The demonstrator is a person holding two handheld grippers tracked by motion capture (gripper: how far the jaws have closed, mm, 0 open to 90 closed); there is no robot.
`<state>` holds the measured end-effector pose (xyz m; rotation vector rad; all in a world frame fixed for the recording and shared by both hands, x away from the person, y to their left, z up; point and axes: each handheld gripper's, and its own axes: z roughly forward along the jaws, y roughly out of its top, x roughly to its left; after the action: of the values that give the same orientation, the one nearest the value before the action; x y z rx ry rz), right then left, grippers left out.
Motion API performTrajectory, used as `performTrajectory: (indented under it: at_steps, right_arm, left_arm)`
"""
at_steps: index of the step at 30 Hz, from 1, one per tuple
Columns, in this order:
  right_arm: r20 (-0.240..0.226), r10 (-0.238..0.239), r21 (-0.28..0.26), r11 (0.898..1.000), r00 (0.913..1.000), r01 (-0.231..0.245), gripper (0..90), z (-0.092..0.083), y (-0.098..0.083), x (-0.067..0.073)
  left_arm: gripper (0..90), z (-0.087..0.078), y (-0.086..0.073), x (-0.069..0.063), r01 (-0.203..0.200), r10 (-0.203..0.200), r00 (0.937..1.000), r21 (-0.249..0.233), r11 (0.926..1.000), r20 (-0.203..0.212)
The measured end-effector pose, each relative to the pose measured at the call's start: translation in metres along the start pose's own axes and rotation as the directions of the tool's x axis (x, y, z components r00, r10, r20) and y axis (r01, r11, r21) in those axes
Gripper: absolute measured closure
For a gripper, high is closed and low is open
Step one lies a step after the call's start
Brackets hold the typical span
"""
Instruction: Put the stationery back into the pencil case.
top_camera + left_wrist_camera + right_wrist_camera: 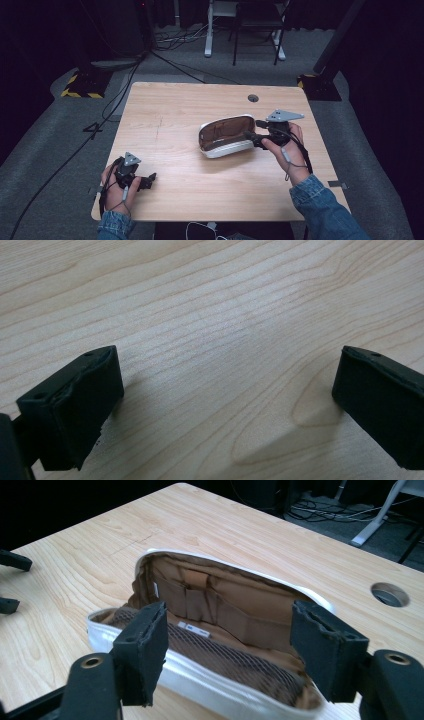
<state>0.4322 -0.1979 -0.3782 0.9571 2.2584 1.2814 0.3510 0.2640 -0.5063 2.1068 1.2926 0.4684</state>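
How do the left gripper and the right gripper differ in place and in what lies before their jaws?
The left gripper sits near the table's front left edge; the right gripper is at the open white pouch. In the left gripper view, bare wood lies between the jaws; in the right gripper view, the pouch's brown lining does. Both stand open, holding nothing.

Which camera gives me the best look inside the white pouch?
The right gripper view: the white pouch lies open close to the lens, showing its brown lining, slip pockets and mesh. The high view shows the whole pouch from farther off, with little inner detail. The left gripper view shows bare table.
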Motion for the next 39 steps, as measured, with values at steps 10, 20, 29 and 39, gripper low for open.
performTrajectory:
  at_steps: [10,20,29,39]
  right_arm:
    - [0.003,-0.002,0.008,1.000,1.0000,0.002,26.8,-0.032,-0.021,-0.020]
    - [0.035,-0.004,0.031,1.000,0.9994,0.003,23.6,-0.057,-0.046,-0.035]
    - [0.095,0.034,0.087,0.995,0.9949,-0.042,19.9,-0.072,-0.073,-0.055]
    - [0.150,0.081,0.108,0.989,0.9855,-0.097,19.6,-0.088,-0.116,-0.077]
  left_arm:
    - [0.5,0.000,0.000,0.000,0.000,0.000,1.0000,0.000,1.0000,0.000]
    - [0.5,0.000,0.000,0.000,0.000,0.000,1.0000,0.000,1.0000,0.000]
    - [0.5,0.000,0.000,0.000,0.000,0.000,1.0000,-0.001,1.0000,0.002]
    - [0.5,0.000,0.000,0.000,0.000,0.000,1.0000,0.000,1.0000,0.000]
